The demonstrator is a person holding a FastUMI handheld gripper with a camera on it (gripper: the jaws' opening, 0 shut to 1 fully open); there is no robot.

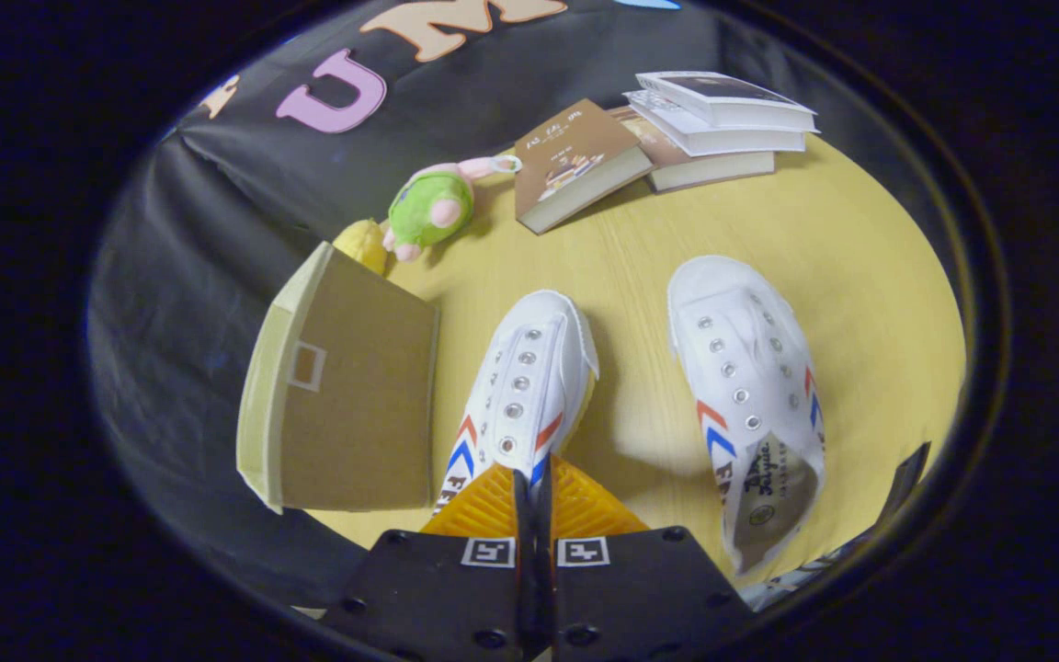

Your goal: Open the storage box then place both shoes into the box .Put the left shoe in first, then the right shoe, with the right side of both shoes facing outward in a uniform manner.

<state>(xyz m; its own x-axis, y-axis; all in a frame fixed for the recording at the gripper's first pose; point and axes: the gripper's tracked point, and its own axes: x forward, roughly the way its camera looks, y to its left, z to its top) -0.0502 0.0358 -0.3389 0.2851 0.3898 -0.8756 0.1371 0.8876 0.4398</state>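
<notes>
The gripper pinches the heel of a white shoe between its nearly closed fingers, toe pointing away. Beside it to the left stands the cardboard storage box; to the right lies the second shoe. Beyond them, a plush toy and books on the wooden table.
</notes>
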